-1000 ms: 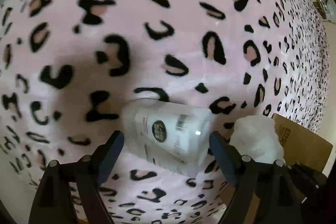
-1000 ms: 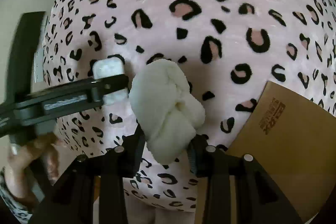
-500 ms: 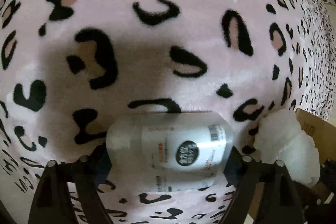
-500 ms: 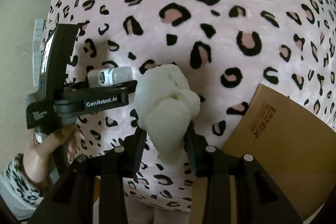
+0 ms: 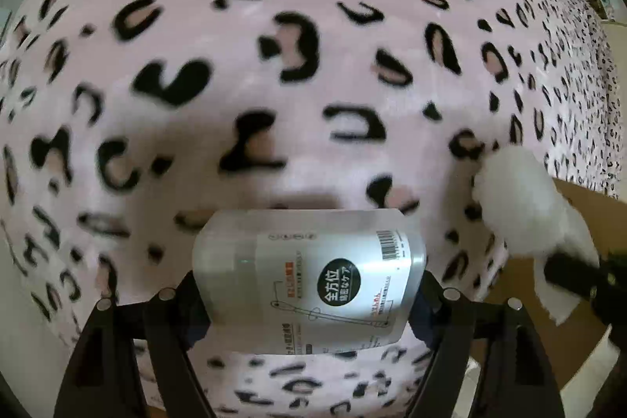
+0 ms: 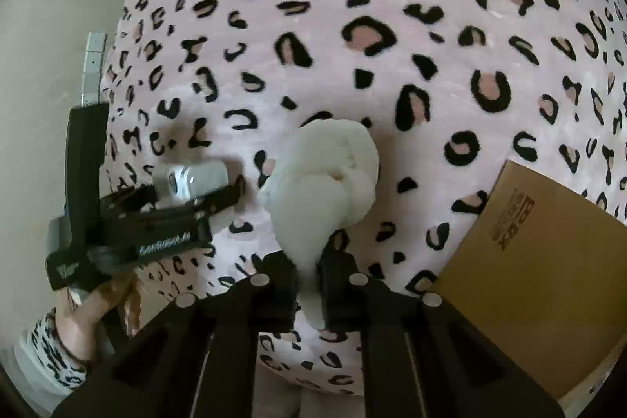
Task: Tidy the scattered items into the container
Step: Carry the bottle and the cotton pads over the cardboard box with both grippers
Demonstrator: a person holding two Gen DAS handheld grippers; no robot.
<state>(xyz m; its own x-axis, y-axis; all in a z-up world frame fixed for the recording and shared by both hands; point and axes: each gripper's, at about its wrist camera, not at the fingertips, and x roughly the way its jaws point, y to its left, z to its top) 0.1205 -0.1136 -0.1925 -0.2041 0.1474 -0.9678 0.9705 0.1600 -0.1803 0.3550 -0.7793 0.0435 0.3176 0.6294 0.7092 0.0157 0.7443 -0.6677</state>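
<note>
We see a clear plastic canister with a white printed label, a barcode and a black round sticker, lying on its side across the pink leopard-print blanket. Just beside it to the right, a fluffy white rolled cloth stands up from the blanket, near the brown cardboard box.

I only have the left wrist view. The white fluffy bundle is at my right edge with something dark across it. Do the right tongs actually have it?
Observer: Yes. The right tongs are shut on the narrow lower tail of the fluffy bundle; the bulk bulges above them.
Operator: Where is the box from there?
Observer: The cardboard box lies right of the bundle, apart from it, with a printed panel showing.
Operator: What is behind my tongs?
Observer: A hand in a leopard-print sleeve grips the handle.
</note>
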